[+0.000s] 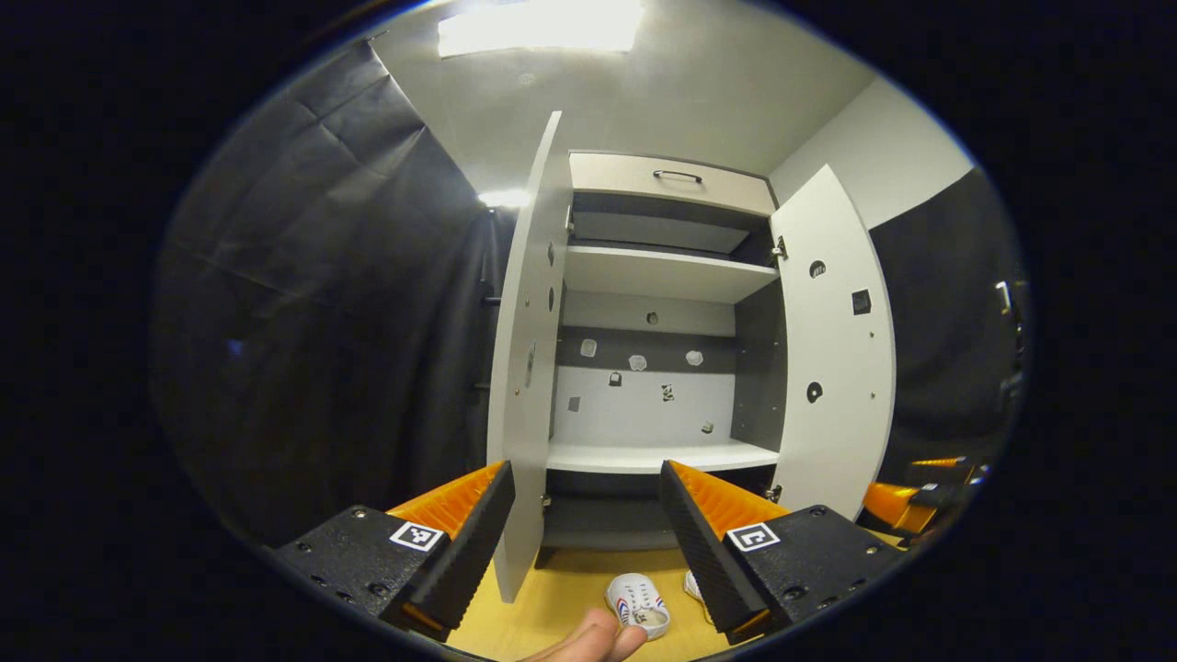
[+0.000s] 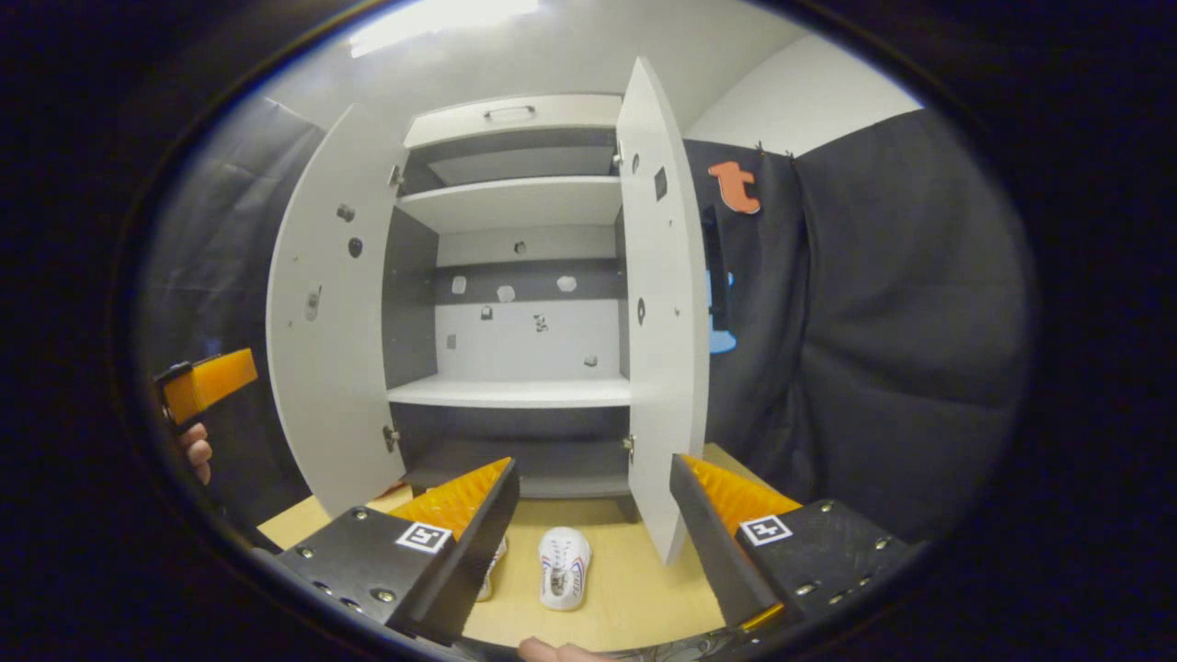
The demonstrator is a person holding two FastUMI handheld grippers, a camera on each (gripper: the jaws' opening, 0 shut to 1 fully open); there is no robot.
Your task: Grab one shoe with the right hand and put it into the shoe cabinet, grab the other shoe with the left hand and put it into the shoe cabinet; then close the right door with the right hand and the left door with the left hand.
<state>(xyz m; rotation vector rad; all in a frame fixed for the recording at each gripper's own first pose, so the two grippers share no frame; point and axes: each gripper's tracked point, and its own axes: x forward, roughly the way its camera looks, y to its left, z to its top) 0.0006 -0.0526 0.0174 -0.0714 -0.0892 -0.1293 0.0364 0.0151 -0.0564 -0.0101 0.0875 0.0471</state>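
Shoes lie side by side on the wooden floor [image 2: 625, 598] before the open cabinet [image 2: 515, 391], long axes pointing at it, toes away. The left gripper [image 1: 584, 542] and right gripper [image 2: 593, 542] both gape, holding nothing. Drop the right gripper over the right shoe [image 2: 564, 567], pinching across its sides; the left shoe [image 1: 637, 604] waits.

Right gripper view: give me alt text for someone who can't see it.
A white shoe cabinet stands with both doors open and its shelves bare. Two white shoes, one in plain sight, sit on the wooden floor before it. The right gripper hangs open above them; the left gripper is at the far left.
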